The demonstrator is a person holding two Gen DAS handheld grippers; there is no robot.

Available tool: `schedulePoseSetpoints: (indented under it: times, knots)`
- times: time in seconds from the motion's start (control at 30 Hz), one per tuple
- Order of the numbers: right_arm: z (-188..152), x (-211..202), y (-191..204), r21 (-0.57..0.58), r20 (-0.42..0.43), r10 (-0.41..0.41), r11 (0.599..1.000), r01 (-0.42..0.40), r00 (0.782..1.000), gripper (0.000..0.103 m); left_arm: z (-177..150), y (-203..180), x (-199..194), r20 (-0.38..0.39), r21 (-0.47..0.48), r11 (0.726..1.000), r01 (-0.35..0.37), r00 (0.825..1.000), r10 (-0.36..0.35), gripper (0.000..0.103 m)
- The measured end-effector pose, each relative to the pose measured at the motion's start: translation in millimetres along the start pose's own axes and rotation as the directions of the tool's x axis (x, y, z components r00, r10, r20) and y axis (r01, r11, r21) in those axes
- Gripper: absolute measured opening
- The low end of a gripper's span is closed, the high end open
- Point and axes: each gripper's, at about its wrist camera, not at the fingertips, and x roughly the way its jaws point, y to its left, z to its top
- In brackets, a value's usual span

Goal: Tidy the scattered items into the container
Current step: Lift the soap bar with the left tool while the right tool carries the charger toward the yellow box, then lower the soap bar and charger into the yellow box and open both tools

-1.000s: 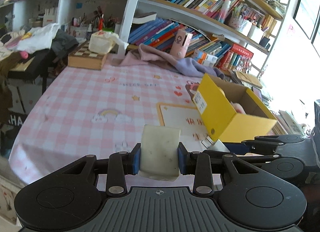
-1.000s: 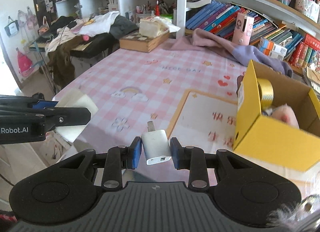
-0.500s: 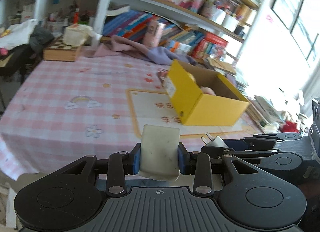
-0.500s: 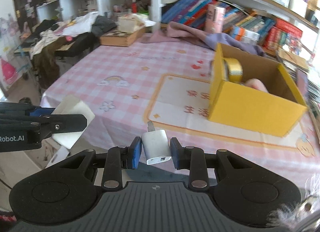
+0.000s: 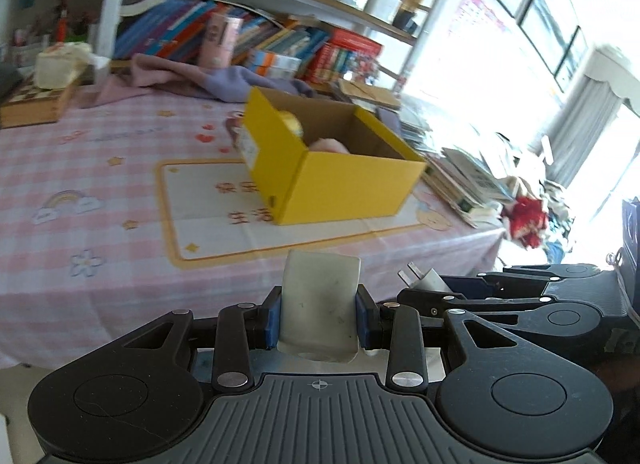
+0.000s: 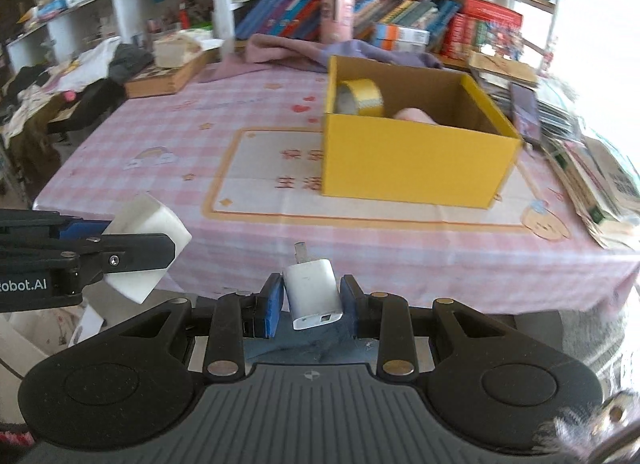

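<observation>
My left gripper [image 5: 318, 316] is shut on a white rectangular block [image 5: 320, 296], held off the near edge of the table; the block [image 6: 146, 240] also shows at the left of the right wrist view. My right gripper [image 6: 309, 304] is shut on a white USB charger plug [image 6: 312, 294] with its prongs pointing forward; the plug [image 5: 424, 278] shows beside the left gripper too. The open yellow cardboard box [image 6: 412, 168] stands on the pink checked tablecloth ahead, holding a roll of gold tape [image 6: 362, 98] and something pink [image 6: 414, 116]. Both grippers are short of the box.
A printed mat [image 6: 260, 200] lies under the box. A purple cloth [image 6: 340, 50] and a wooden chessboard box [image 6: 164, 78] sit at the table's far side. Bookshelves [image 6: 400, 12] stand behind. Stacked books [image 6: 592, 180] crowd the right edge.
Both grippers have swung round the table's near edge toward the right, keeping their loads. The yellow box has shifted from the right of each view toward the middle.
</observation>
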Motion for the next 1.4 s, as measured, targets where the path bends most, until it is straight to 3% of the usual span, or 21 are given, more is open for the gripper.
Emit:
schedulePoseSetpoints:
  times: [0.4,0.63,0.8,1.0,1.2,1.4]
  knots:
    - [-13,-15,-54,0.113,-0.012,-0.103,0.988,0.104,0.995,0.029,13,-44,40,-0.052,0.094,0.989,0.115,0.993,-0.11,0.034]
    - [-10,-8,-83,0.157,-0.024,-0.117,0.98,0.119,0.993,0.029,22,-59,61,-0.067,0.113,0.986,0.125,0.991,-0.117,0.034]
    - [3,1,-100,0.161,-0.003,-0.105,0.981,0.104,0.994,0.029,37,-63,74,-0.044,0.121,0.987,0.101,0.994,-0.097,0.034]
    - [38,17,-126,0.151,0.084,-0.088,0.986,0.075,0.993,0.029,71,-70,93,0.026,0.178,0.983,0.044,0.998,-0.05,0.034]
    - [94,40,-160,0.077,0.169,-0.044,0.996,0.032,0.985,0.029,116,-75,123,0.096,0.201,0.979,-0.042,0.995,0.023,0.034]
    - [153,81,-189,0.001,0.193,0.045,0.999,-0.046,0.98,0.029,149,-75,165,0.099,0.174,0.975,-0.14,0.987,0.124,0.034]
